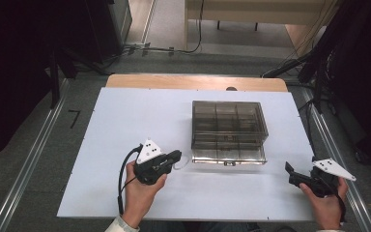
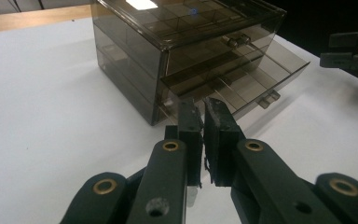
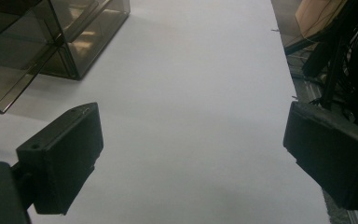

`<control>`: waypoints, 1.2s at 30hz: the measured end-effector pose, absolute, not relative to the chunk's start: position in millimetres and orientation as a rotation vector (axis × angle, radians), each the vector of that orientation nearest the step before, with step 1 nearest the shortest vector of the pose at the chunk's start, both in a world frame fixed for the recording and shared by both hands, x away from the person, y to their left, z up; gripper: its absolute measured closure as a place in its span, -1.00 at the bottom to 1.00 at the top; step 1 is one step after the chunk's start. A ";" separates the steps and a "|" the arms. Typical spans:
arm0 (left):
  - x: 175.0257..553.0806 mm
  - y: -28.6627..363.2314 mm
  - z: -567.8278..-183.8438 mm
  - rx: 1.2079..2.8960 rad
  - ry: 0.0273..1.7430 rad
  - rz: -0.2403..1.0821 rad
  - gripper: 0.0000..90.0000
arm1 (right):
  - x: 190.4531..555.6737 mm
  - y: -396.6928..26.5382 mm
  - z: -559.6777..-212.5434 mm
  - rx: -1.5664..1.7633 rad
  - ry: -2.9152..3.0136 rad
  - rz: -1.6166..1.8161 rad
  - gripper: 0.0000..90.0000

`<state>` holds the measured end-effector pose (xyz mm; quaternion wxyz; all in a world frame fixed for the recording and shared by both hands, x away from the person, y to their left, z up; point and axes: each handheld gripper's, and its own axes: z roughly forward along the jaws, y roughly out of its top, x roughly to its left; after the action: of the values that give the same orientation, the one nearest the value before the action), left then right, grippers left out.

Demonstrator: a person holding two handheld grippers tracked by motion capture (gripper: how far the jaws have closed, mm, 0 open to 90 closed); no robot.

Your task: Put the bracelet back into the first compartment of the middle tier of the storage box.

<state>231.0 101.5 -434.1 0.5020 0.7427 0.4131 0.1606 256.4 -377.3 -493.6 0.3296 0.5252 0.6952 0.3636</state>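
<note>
Nearest the person's edge of the white table (image 1: 125,125), two hands come in from below, each holding a gripper. The left gripper (image 1: 176,155) lies low over the table just to the left of the drawer box (image 1: 228,130) and slightly nearer than its front, its tip pointing at the box's near left corner. In the left gripper view its jaws stand pressed almost together with only a thin slit between the pads; a small pale scrap shows below them, but whether it is pinched cannot be told. The left gripper's tip (image 2: 202,119) sits just short of the box's lower corner (image 2: 161,112), close but apart. The right gripper (image 1: 290,170) rests near the table's right edge, well apart from the box and nearer than it, turned toward the box. In the right gripper view its jaws stand wide, with bare table (image 3: 191,116) between them and the box (image 3: 74,37) off to the upper left. The drawer box is smoky clear plastic and stands right of the table's middle, farther from the person than both grippers. Its lower drawer (image 2: 256,74) is pulled partly out toward the person, with a small handle (image 2: 268,99) on its front; dividers show through the lid. Beyond the box, a wooden strip (image 1: 193,81) borders the far edge of the table.
</note>
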 end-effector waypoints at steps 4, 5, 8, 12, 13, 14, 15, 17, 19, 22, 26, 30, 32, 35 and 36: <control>232.0 98.0 -431.9 1.793 0.990 0.387 0.92 | 256.5 -377.2 -493.8 1.374 1.821 0.950 -0.93; 232.3 97.0 -431.1 1.793 0.987 0.386 0.92 | 256.7 -377.1 -493.8 1.374 1.821 0.951 -0.93; 233.0 93.9 -428.7 1.793 0.979 0.387 0.92 | 256.7 -376.9 -493.9 1.373 1.822 0.951 -0.93; 234.2 90.4 -426.9 1.791 0.974 0.384 0.92 | 256.9 -377.2 -494.0 1.374 1.821 0.951 -0.93; 234.4 89.9 -426.6 1.794 0.972 0.384 0.92 | 256.8 -377.1 -494.1 1.376 1.822 0.951 -0.93; 234.7 89.2 -426.5 1.794 0.971 0.384 0.92 | 256.8 -377.2 -494.1 1.377 1.821 0.950 -0.93; 234.9 88.5 -426.5 1.793 0.971 0.382 0.92 | 256.8 -377.2 -494.1 1.377 1.821 0.950 -0.93; 235.5 87.8 -426.2 1.798 0.967 0.381 0.92 | 256.9 -377.1 -494.1 1.376 1.823 0.951 -0.93; 235.9 86.8 -425.8 1.793 0.968 0.380 0.92 | 256.9 -377.1 -494.2 1.376 1.825 0.949 -0.93; 236.6 85.6 -424.2 1.793 0.964 0.380 0.92 | 257.0 -377.0 -494.3 1.376 1.826 0.948 -0.93; 237.4 83.2 -422.2 1.791 0.959 0.380 0.92 | 257.0 -377.0 -494.3 1.379 1.826 0.947 -0.93; 238.5 80.5 -420.7 1.794 0.954 0.377 0.92 | 257.0 -377.0 -494.4 1.381 1.827 0.948 -0.93; 238.9 79.3 -420.3 1.793 0.953 0.374 0.92 | 257.1 -377.2 -494.4 1.381 1.827 0.949 -0.93; 239.6 77.7 -420.3 1.794 0.949 0.375 0.92 | 257.1 -377.3 -494.4 1.381 1.827 0.949 -0.93; 239.8 77.2 -420.6 1.793 0.949 0.374 0.92 | 257.0 -377.3 -494.4 1.382 1.827 0.949 -0.93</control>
<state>239.8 77.2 -420.6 0.5135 0.7458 0.3948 0.1557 257.0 -377.3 -494.4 0.3247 0.5271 0.6969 0.3621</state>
